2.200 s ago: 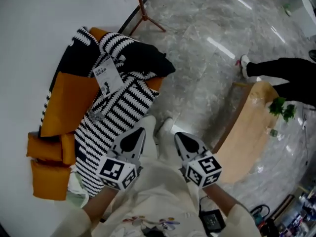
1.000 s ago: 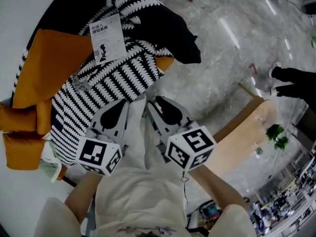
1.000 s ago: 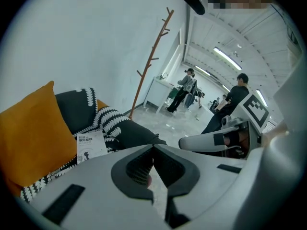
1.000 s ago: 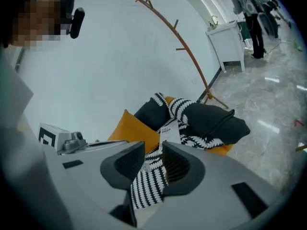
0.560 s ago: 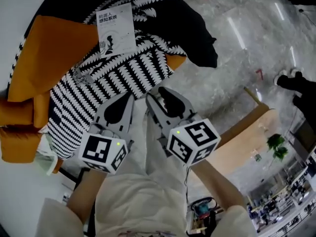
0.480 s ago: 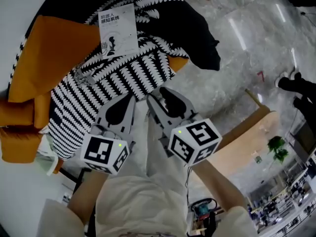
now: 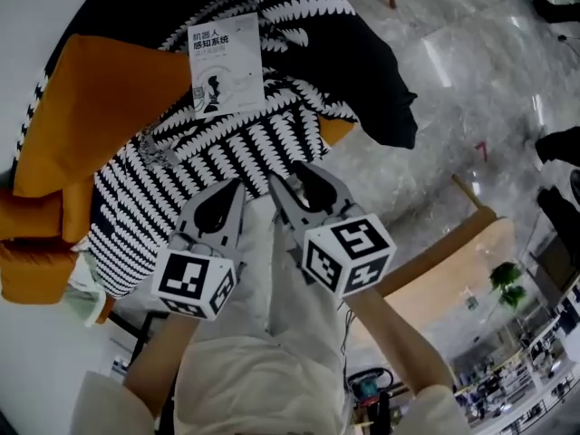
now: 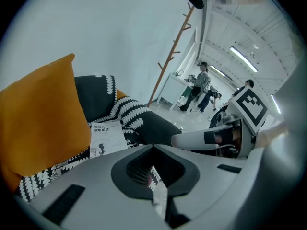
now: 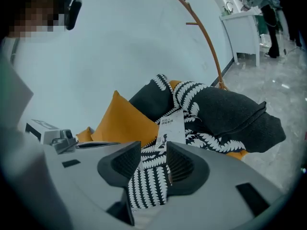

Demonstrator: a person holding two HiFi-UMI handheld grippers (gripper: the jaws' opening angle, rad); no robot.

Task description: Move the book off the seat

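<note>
A white paperback book (image 7: 227, 64) (Chinese title) is lying on the black-and-white fern-print throw (image 7: 208, 152) beyond the fingers (image 7: 217, 208); the left gripper (image 8: 153, 146) is sitting closed, while the right gripper (image 9: 153, 150) has just been opening, empty.

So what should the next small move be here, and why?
Probably carry the right tongs forward to the book: their jaws have just been opening with nothing between them, and the book lies beyond them on the striped throw.

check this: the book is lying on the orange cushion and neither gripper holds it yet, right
No: the book lies on the black-and-white blanket, beside the orange cushion, as the head view shows. Neither gripper holds it: the left gripper is shut and empty; the right gripper has jaws just opening, nothing between them.
</note>
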